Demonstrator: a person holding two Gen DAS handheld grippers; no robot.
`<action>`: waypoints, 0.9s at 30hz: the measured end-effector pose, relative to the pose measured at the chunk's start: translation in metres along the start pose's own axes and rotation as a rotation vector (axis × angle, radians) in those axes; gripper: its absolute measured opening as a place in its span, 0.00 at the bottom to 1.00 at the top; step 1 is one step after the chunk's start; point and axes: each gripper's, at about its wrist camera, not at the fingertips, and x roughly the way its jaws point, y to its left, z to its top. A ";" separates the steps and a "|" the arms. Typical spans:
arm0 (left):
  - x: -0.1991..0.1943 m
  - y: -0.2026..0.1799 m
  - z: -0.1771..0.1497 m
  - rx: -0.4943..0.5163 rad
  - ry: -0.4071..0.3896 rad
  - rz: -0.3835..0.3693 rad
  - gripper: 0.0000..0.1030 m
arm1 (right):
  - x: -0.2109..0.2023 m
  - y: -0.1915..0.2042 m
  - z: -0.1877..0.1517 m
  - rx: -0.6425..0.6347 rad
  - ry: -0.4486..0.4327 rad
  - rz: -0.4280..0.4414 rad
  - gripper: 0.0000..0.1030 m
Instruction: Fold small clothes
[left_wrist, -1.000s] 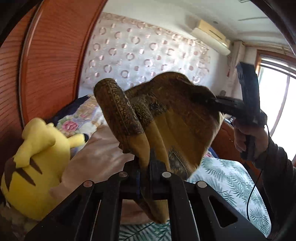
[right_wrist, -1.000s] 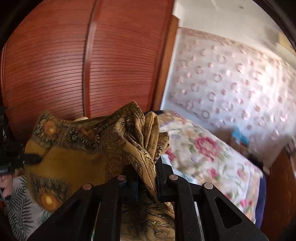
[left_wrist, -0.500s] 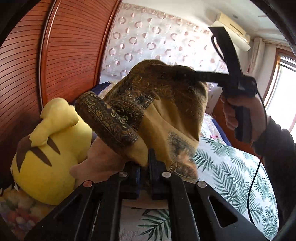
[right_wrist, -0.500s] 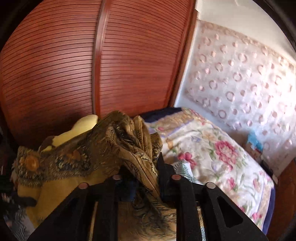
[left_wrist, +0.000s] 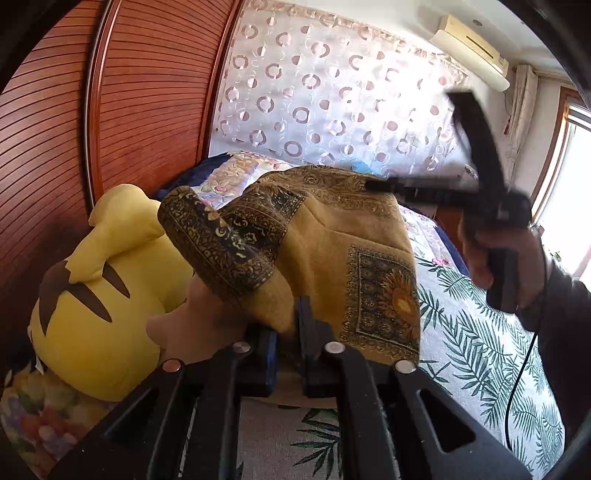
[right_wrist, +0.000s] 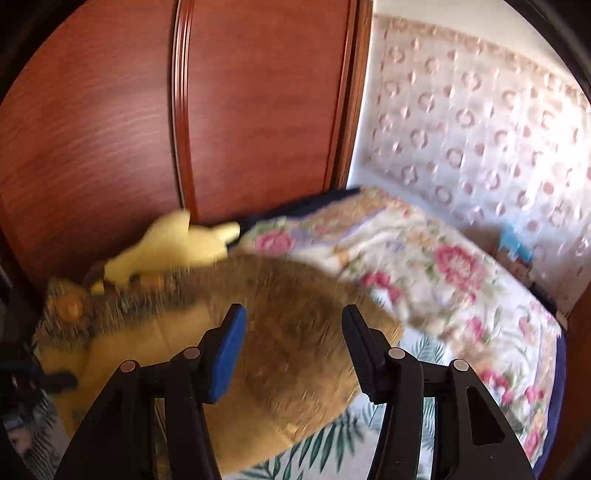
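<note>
There are no words, numbers, labels or signs that can be read anywhere in these pictures.

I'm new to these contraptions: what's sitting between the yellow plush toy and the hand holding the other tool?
In the left wrist view, the mustard patterned garment fills the stretch between the plush toy and the hand.
</note>
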 end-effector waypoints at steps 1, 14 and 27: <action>0.001 0.000 0.000 0.002 0.004 -0.004 0.25 | 0.010 -0.002 -0.005 0.021 0.023 0.009 0.54; -0.027 -0.015 0.004 0.116 -0.050 0.075 0.87 | 0.006 0.000 -0.025 0.127 0.026 -0.037 0.56; -0.061 -0.069 -0.010 0.209 -0.051 -0.027 0.87 | -0.160 0.049 -0.124 0.201 -0.089 -0.146 0.56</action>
